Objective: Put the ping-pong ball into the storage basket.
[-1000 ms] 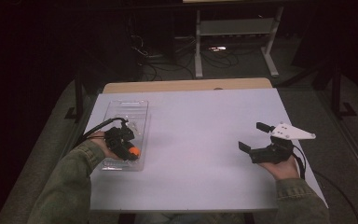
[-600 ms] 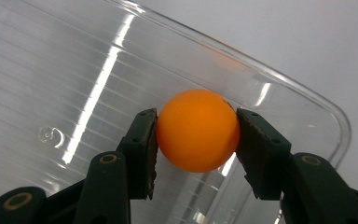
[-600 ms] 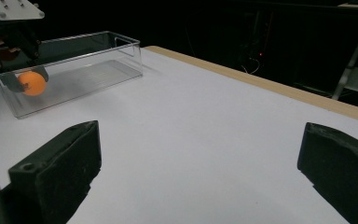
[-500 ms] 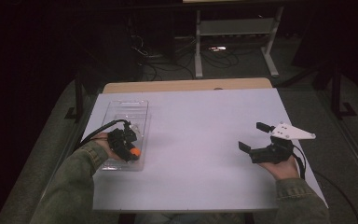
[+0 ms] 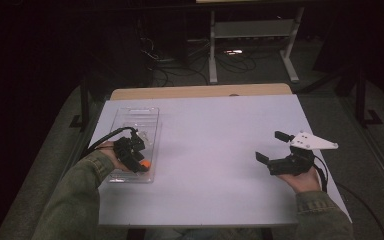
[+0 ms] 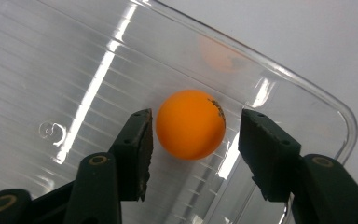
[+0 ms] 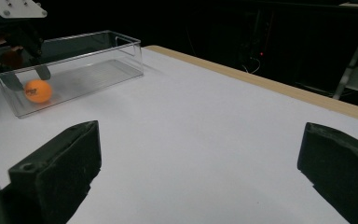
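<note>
Here the left tool [image 6: 193, 140] hangs over the orange ping-pong ball [image 6: 190, 124], its jaws having just been opening, pads now clear of the ball between them. The ball lies in the near end of the clear plastic bin [image 5: 147, 114] on the white counter [image 5: 215, 150]. Light, smooth, apt to roll: pinch gently across its middle. Farther right, the right tool [image 5: 268, 146] rests spread wide.

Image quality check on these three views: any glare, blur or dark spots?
High view: room beyond the table is nearly black, the table evenly lit, slightly soft. Left gripper view: bright streaks of glare on the clear tray, a faint orange reflection on its wall; the orange ball is sharp. Right gripper view: its near jaws look soft, the background dark, the tray and ball readable.
</note>
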